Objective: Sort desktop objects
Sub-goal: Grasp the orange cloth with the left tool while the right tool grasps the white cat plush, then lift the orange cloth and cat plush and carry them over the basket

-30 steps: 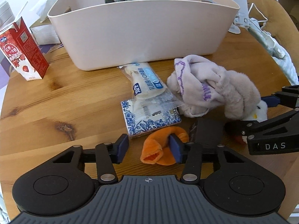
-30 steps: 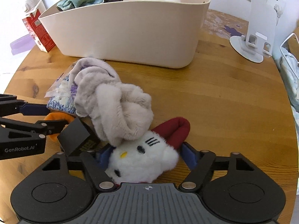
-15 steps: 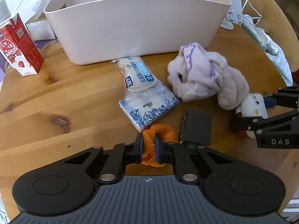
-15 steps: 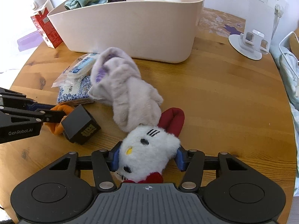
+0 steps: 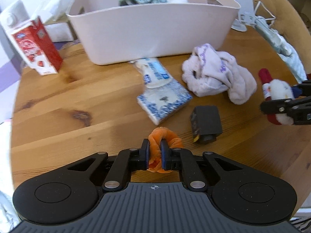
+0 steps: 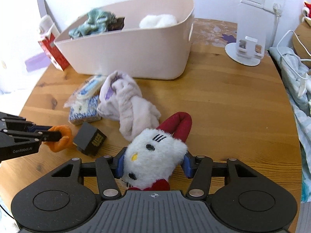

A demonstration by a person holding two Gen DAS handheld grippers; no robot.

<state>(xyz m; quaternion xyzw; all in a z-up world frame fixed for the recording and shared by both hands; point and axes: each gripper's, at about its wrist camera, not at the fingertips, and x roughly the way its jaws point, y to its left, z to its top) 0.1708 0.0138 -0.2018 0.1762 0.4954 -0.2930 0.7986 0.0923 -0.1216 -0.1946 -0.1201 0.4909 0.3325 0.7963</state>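
On round wooden table [image 6: 223,101], beige bin [image 6: 136,52], white wall behind, milk carton [image 5: 35,46]

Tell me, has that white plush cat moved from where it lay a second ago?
Yes. The white plush cat has pulled away from the pale fluffy cloth that draped over it, toward the camera.

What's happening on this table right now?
A person is sorting clutter with two handheld grippers. The left gripper is shut on an orange scrunchie; the right gripper clamps a white plush cat. A beige bin behind already holds some cloth. A pale sock bundle, tissue pack and black box lie on the table.
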